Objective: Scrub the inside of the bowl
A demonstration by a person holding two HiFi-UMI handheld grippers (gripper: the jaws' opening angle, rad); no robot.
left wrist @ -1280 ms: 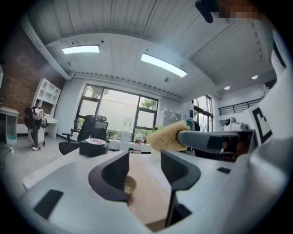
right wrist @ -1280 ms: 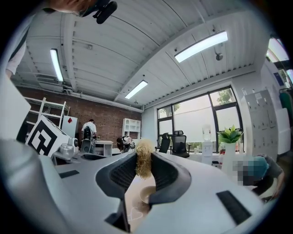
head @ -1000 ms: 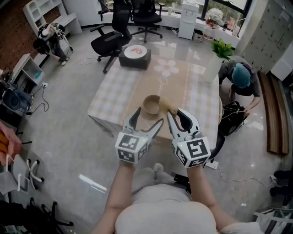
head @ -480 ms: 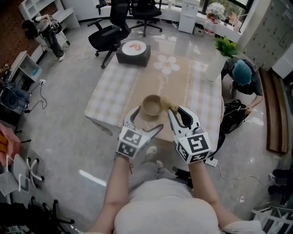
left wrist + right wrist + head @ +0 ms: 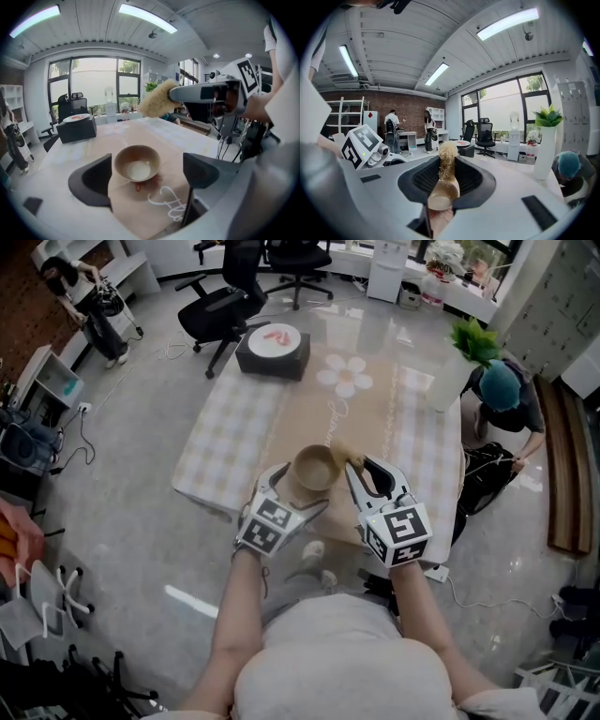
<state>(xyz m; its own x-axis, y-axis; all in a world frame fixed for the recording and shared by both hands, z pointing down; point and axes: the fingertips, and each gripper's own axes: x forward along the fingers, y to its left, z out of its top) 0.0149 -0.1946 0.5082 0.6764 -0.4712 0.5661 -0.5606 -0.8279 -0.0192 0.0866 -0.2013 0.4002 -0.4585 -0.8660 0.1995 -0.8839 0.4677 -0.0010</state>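
**Head view.** The left claw stands wide, its 2 jaws having just been opening. The bowl sits upright on the worktop at the claw's tips, touching neither jaw. The right claw, just beside the left, is clamped on a tan sponge that juts past its tips, near the bowl's rim.

**Left gripper view.** The bowl appears between the 2 spread jaws, clear of both. It rests on a beige runner with white script. The sponge hangs above and beyond the bowl, apart from it.

**Right gripper view.** Both jaws pinch the sponge, which stands as an upright strip between them. The bowl shows below the tips. The left claw's marker cube lies to this claw's left.
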